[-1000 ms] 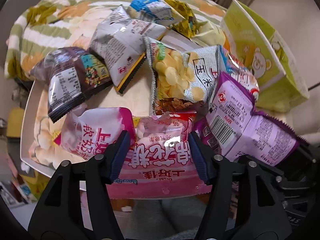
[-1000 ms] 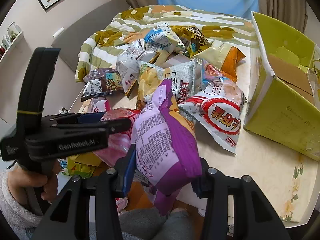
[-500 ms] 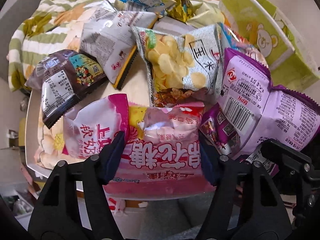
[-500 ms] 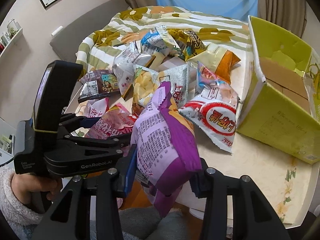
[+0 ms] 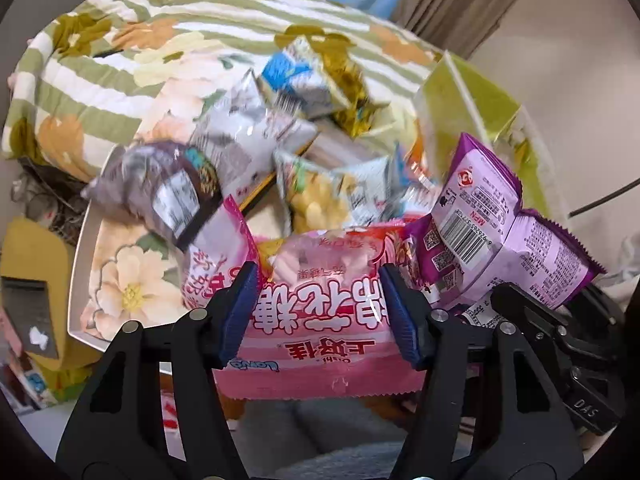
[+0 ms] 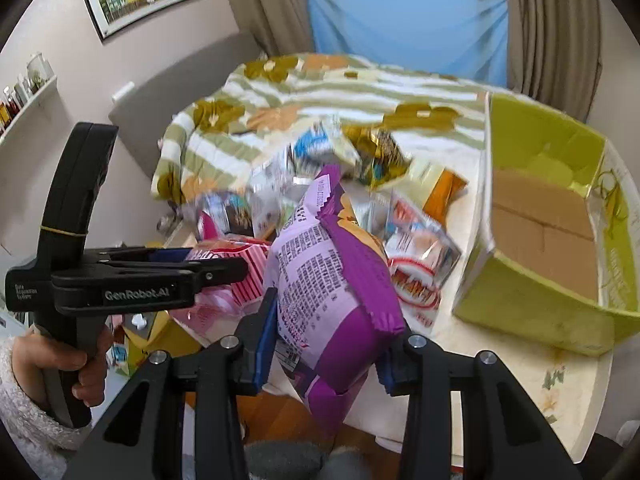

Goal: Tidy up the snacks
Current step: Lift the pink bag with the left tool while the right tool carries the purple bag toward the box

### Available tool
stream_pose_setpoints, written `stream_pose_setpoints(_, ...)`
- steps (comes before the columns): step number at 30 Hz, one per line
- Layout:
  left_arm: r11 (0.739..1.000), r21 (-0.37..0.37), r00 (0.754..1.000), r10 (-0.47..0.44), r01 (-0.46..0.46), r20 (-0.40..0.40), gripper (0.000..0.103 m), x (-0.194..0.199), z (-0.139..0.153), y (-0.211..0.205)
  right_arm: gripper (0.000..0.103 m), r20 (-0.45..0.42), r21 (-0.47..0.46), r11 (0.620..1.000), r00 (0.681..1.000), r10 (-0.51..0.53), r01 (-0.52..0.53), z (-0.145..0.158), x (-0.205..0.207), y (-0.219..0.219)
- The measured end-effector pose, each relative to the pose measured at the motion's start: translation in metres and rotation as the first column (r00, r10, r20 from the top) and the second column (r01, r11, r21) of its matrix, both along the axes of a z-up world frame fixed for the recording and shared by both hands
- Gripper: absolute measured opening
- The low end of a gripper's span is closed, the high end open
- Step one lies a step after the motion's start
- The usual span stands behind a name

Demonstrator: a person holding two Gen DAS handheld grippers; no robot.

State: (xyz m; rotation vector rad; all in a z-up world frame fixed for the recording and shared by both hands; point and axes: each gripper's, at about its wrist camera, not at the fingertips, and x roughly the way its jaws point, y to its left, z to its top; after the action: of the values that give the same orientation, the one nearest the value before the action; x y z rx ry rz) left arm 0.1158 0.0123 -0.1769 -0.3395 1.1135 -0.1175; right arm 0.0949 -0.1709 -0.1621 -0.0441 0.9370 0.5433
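Observation:
My left gripper point(image 5: 320, 300) is shut on a pink marshmallow bag point(image 5: 320, 320) and holds it above the near table edge. It also shows in the right wrist view point(image 6: 228, 276), with the left gripper point(image 6: 224, 266) seen side-on at the left. My right gripper point(image 6: 326, 344) is shut on a purple snack bag point(image 6: 332, 280), lifted off the table. The purple bag also shows in the left wrist view point(image 5: 500, 232), at the right. A green cardboard box point(image 6: 540, 232), open on top, stands at the right.
Several snack bags lie piled on the floral table point(image 6: 560, 392): a dark purple bag point(image 5: 168, 192), a corn-snack bag point(image 5: 320, 196), a red-and-white bag point(image 6: 420, 260). A striped floral blanket point(image 6: 320, 92) lies behind. A second pink bag point(image 5: 208, 264) sits at left.
Both grippers have risen and tilted up with their bags; the table pile now looks lower, farther and blurred by motion. More of the room and box interior shows.

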Motion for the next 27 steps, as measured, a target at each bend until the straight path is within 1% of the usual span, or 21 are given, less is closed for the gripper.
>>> stream_pose_setpoints(4, 0.999, -0.053, 0.999, -0.003, 0.005, 0.034, 0.056, 0.005, 0.015, 0.0, 0.038, 0.038, 0.016, 0.999, 0.999, -0.035, 0.035, 0.017, 0.001, -0.004)
stream_pose_setpoints(7, 0.994, -0.104, 0.998, -0.005, 0.011, 0.057, 0.055, 0.007, 0.024, 0.0, 0.038, 0.049, 0.032, 0.997, 0.996, -0.068, 0.067, 0.025, 0.003, -0.01)
stream_pose_setpoints(9, 0.992, -0.126, 0.997, -0.012, 0.022, 0.083, 0.055, 0.009, 0.033, 0.0, 0.038, 0.055, 0.043, 0.995, 0.994, -0.096, 0.093, 0.03, 0.002, -0.014)
stream_pose_setpoints(13, 0.988, -0.14, 0.991, -0.041, 0.059, 0.126, 0.054, 0.015, 0.05, -0.005, 0.038, 0.075, 0.054, 0.989, 0.988, -0.138, 0.134, 0.038, 0.0, -0.02)
stream_pose_setpoints(20, 0.985, -0.128, 0.973, -0.084, 0.113, 0.214, 0.052, 0.027, 0.082, -0.018, 0.038, 0.115, 0.066, 0.982, 0.976, -0.185, 0.178, 0.052, 0.0, -0.026)
stream_pose_setpoints(27, 0.98, -0.138, 0.964, -0.108, 0.145, 0.241, 0.052, 0.051, 0.097, -0.03, 0.038, 0.164, 0.065, 0.974, 0.961, -0.224, 0.216, 0.07, 0.006, -0.039)
